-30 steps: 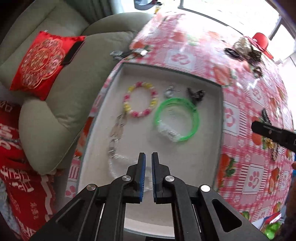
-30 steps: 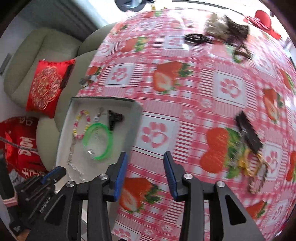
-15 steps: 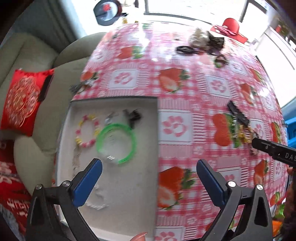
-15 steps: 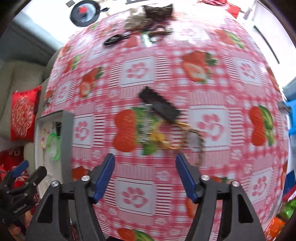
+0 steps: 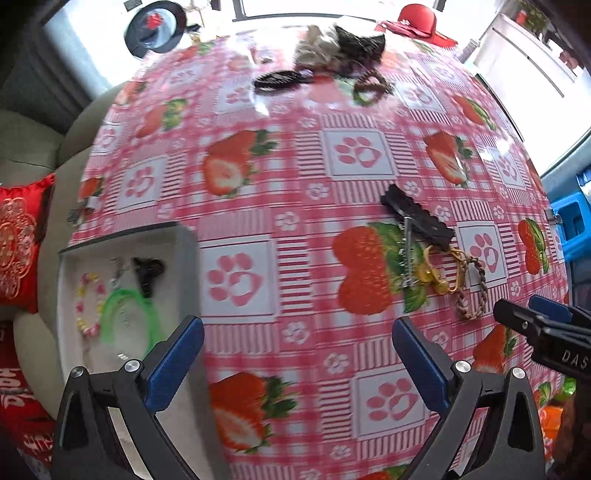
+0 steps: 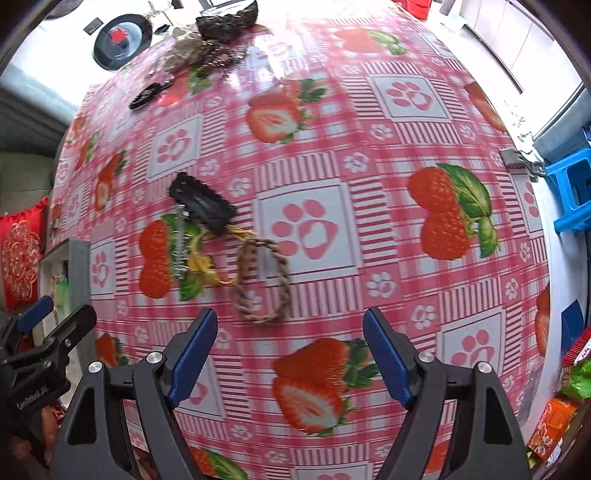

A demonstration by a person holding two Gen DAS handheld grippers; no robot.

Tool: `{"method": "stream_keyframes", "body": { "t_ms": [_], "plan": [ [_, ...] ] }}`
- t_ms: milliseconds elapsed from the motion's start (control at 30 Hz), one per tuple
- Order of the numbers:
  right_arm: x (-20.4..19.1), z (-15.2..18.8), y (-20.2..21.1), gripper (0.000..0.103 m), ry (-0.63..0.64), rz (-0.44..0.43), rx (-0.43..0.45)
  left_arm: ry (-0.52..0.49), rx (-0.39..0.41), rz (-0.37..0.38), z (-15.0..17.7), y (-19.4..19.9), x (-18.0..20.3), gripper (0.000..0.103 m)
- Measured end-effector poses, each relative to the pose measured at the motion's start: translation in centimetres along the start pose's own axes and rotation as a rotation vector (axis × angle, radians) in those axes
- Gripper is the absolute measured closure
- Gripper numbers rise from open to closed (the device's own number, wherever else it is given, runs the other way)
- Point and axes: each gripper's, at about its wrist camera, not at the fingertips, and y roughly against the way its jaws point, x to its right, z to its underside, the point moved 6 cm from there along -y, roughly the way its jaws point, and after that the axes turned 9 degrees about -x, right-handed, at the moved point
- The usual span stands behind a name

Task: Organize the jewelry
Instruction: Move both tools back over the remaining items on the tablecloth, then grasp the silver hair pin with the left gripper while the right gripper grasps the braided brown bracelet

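Note:
A grey tray (image 5: pixel 186 266) at the table's left edge holds a green bangle (image 5: pixel 127 314), a pink and yellow bead bracelet (image 5: pixel 86 308), a black clip (image 5: pixel 147 273) and a small silver piece. On the tablecloth lie a black hair clip (image 6: pixel 203 203), a silver clip (image 6: pixel 180 242), a yellow piece (image 6: pixel 201 264) and a braided rope bracelet (image 6: pixel 264 282). My left gripper (image 5: pixel 297 347) is open and empty, above the cloth right of the tray. My right gripper (image 6: pixel 288 339) is open and empty, just short of the rope bracelet.
More hair accessories (image 5: pixel 340 48) and a black clip (image 5: pixel 277 79) lie at the table's far side, with a red hat (image 5: pixel 417 20) beyond. A beige sofa with a red cushion (image 5: pixel 18 240) stands left. A blue stool (image 6: pixel 572 192) stands right.
My left gripper opened wide and swung right, away from the tray. My right gripper opened wider and moved closer to the rope bracelet pile.

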Motion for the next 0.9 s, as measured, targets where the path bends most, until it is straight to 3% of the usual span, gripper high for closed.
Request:
{"method": "stream_keyframes", "body": {
  "t_ms": [533,900],
  "plan": [
    [1.0,-1.1,-1.7,0.02,0.041,0.071,-0.013,0.002,-0.016,0.047,-5.0,-3.6,3.6,0.0],
    [-0.3,-2.3,-3.5,0.022,0.099,0.137,-0.008,-0.034,-0.046,-0.011,-6.3,-5.9,4.7,0.0]
  ]
}}
